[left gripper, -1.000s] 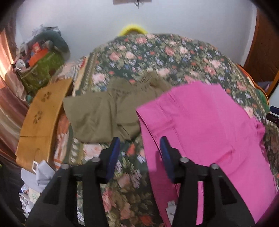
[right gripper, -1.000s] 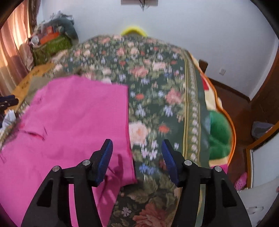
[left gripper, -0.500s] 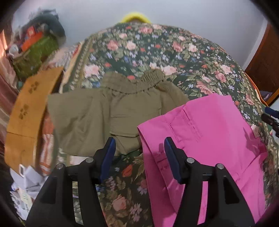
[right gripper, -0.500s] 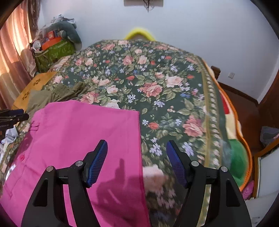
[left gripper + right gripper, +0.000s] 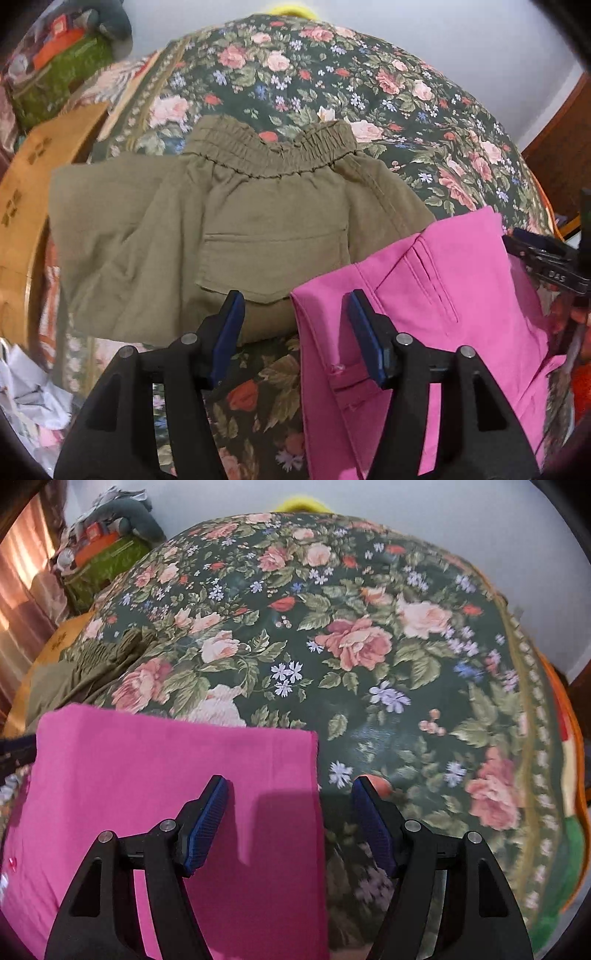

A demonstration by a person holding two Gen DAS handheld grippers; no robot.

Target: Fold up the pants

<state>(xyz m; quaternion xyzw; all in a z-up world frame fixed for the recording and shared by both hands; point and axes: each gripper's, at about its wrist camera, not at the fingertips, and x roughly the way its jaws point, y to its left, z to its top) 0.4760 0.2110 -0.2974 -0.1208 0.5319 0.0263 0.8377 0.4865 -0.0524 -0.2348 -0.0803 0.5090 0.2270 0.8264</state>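
Pink pants point(image 5: 436, 325) lie flat on a floral bedspread point(image 5: 332, 81); they also show in the right wrist view point(image 5: 159, 786). My left gripper point(image 5: 295, 314) is open and empty, its jaws straddling the pants' near left waist corner. My right gripper point(image 5: 290, 797) is open and empty, straddling the pants' right edge near the far corner. The right gripper also shows at the right edge of the left wrist view point(image 5: 546, 254).
Folded olive pants point(image 5: 229, 236) with an elastic waistband lie left of the pink ones, partly under them. A brown board point(image 5: 26, 206) lies along the bed's left edge. Green bag and clutter point(image 5: 99, 557) sit at the far left. Bedspread point(image 5: 369, 646) stretches beyond.
Both grippers have moved lower and closer to the pink pants, now straddling its edges. The pants lie as before. Both stay open.
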